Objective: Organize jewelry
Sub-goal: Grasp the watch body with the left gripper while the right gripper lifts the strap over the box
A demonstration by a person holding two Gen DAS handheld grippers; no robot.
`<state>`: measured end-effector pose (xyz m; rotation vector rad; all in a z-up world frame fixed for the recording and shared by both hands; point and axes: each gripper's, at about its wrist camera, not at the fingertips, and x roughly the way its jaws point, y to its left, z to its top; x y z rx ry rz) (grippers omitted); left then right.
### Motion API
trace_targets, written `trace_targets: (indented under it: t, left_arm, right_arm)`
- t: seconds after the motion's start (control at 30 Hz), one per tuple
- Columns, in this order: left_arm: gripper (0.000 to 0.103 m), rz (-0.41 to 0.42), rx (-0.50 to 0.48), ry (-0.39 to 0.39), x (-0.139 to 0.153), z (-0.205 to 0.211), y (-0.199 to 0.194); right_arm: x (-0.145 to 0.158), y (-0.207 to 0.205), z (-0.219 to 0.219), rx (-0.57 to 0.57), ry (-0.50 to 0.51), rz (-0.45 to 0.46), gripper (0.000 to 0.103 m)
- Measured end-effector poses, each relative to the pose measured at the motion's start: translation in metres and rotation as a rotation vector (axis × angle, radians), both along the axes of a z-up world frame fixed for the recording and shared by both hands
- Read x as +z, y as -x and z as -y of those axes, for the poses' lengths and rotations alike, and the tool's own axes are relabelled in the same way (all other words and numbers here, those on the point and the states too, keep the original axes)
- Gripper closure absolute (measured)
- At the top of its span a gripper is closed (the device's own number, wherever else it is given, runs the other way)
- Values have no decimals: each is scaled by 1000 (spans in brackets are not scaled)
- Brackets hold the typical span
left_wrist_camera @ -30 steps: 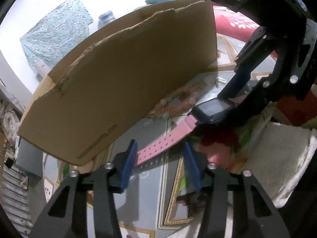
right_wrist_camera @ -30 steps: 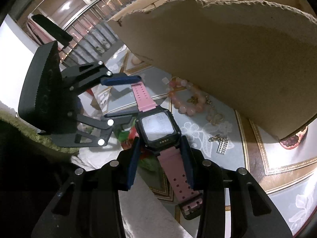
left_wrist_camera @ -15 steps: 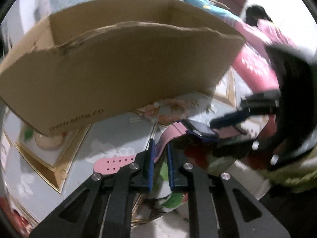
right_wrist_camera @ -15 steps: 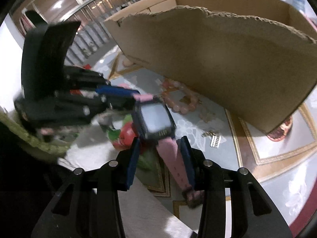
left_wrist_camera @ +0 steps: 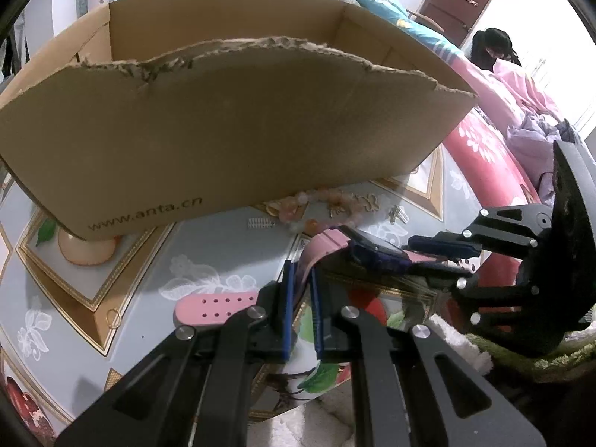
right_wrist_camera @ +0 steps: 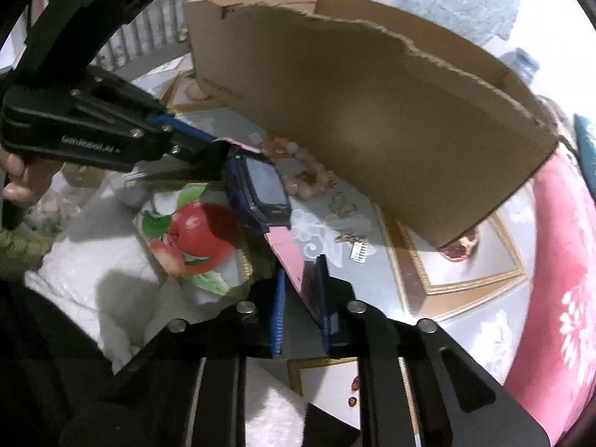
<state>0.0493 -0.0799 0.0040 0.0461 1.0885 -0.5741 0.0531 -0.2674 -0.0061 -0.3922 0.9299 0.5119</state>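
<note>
While one watch point(left_wrist_camera: 376, 251) hangs above the bench point(left_wrist_camera: 123, 275), two grippers hold it: the left gripper point(left_wrist_camera: 300, 287) has its jaws narrowed on one pink strap, and the right gripper point(right_wrist_camera: 300, 290) has its jaws narrowed on the other. One bead bracelet point(left_wrist_camera: 316, 205) lies beside one cardboard box point(left_wrist_camera: 223, 130); the box's contents are hidden.

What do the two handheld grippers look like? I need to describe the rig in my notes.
Both the left gripper and the right gripper are matte black linkage frames with silver rivets and ribbed blue finger pads. The left carries small white lettering, too blurred to read. No cables visible.
</note>
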Motion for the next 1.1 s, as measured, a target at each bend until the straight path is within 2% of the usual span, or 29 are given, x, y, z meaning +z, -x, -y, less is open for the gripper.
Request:
trace_targets:
  t: [0.23, 0.8, 1.1]
  left_arm:
    - [96, 32, -3, -18, 3, 1, 5]
    - [100, 105, 30, 5, 28, -3, 28]
    - [100, 175, 37, 19, 49, -5, 46]
  right_arm:
    - [6, 6, 2, -57, 2, 52, 100]
    - [30, 27, 12, -114, -54, 109, 101]
    - [48, 38, 13, -133, -92, 157, 102]
